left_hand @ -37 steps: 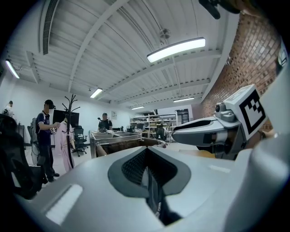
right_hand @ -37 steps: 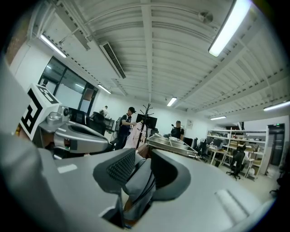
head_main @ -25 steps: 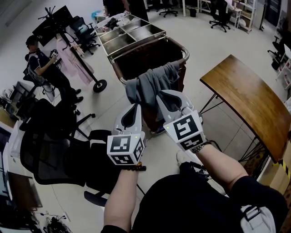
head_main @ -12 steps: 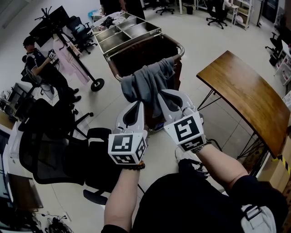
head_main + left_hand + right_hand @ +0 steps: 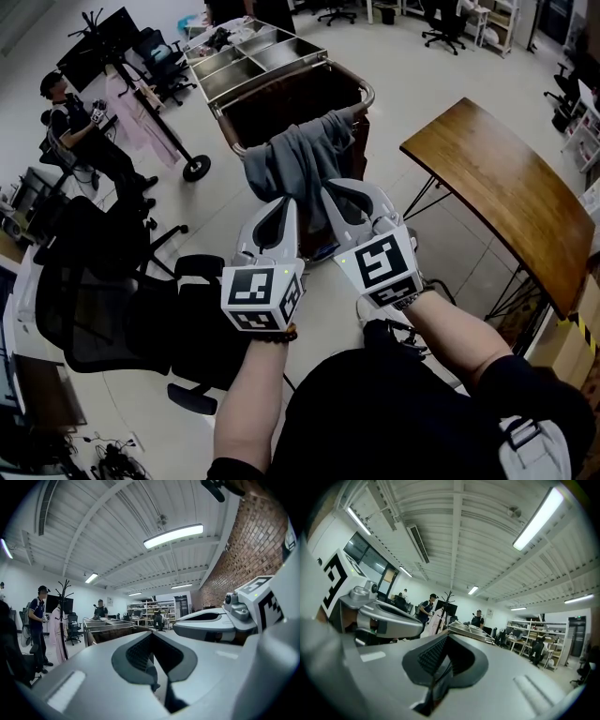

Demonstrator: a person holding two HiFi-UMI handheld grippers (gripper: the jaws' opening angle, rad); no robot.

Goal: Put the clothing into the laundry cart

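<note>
Holding the grey garment (image 5: 298,159) at frame centre, with left tool (image 5: 270,201) and right tool (image 5: 339,189) each clamped on an edge, just short of the near rim of the laundry cart (image 5: 362,90), risks a drop to the floor (image 5: 441,94) if released before clearing that rim.

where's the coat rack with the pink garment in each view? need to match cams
Head view: coat rack upper left, pink garment hanging on it.
Left gripper view: coat rack at far left, mid-height.
Right gripper view: coat rack at centre, mid-height.
Shared landmark: laundry cart, immediately right of the rack in all three.
</note>
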